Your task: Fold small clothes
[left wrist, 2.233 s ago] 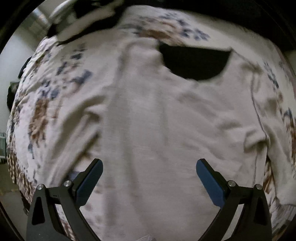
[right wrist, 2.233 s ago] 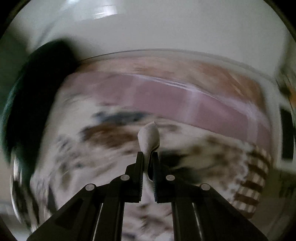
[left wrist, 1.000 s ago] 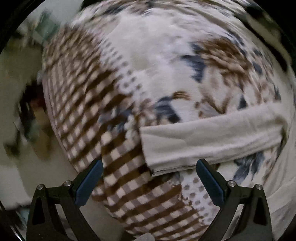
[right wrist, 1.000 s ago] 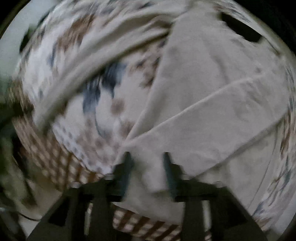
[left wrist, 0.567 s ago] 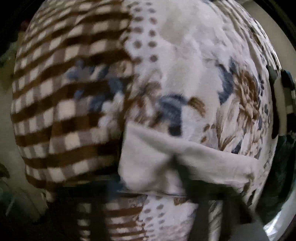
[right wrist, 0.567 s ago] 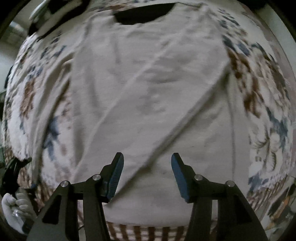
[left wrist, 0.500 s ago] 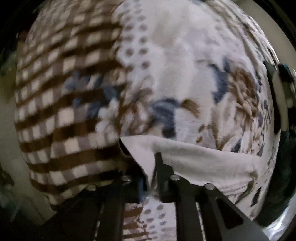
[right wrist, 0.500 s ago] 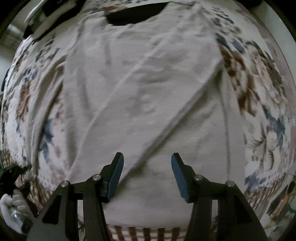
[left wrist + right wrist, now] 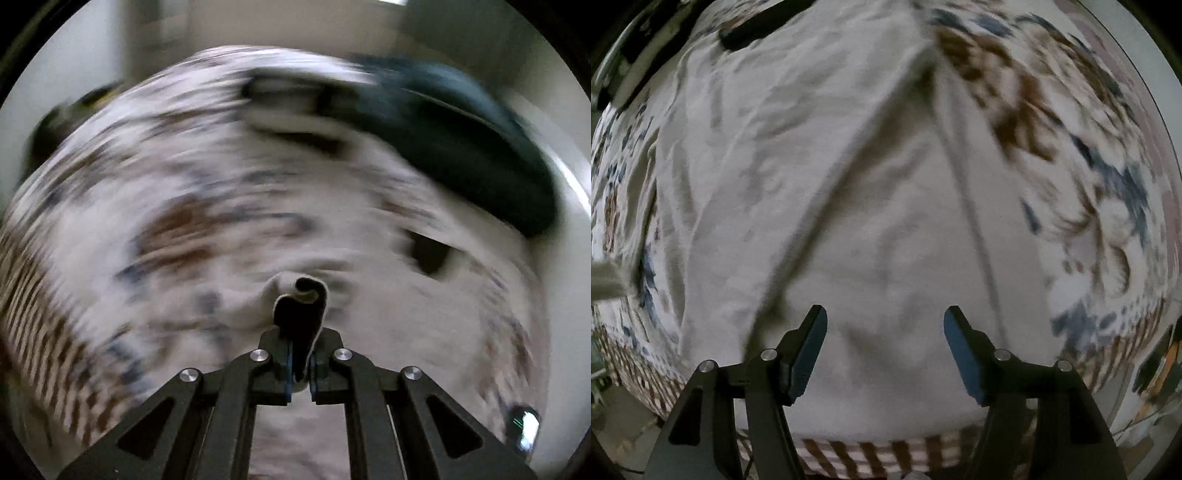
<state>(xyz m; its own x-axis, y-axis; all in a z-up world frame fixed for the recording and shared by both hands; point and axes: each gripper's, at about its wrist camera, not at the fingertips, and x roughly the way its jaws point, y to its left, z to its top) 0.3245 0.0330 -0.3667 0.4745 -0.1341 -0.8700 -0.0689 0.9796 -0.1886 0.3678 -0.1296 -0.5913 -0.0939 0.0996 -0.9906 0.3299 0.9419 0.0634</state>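
Two tongs, each in its own state: left gripper [image 9: 302,369] pressed together on a curled fold of the cream shirt [image 9: 306,295], right gripper [image 9: 884,347] spread wide with nothing between its blue pads [image 9: 809,350], hovering over the shirt [image 9: 827,192]

Seen from the right wrist, shirt spread flat on the flowered blanket [image 9: 1089,192], hem nearest, close to the blanket's near edge where a brown checked border [image 9: 871,452] shows just beyond the cloth. One sleeve laid slantwise across the body as a long fold. Dark neck opening [image 9: 757,24] at the far end, toward the far left corner

Seen from the left wrist, heavily blurred: pinched fold raised in front of the blanket [image 9: 184,221], neck opening [image 9: 430,254] off to the right, dark green bundle [image 9: 469,147] lying at the blanket's far right edge, pale wall [image 9: 258,22] behind
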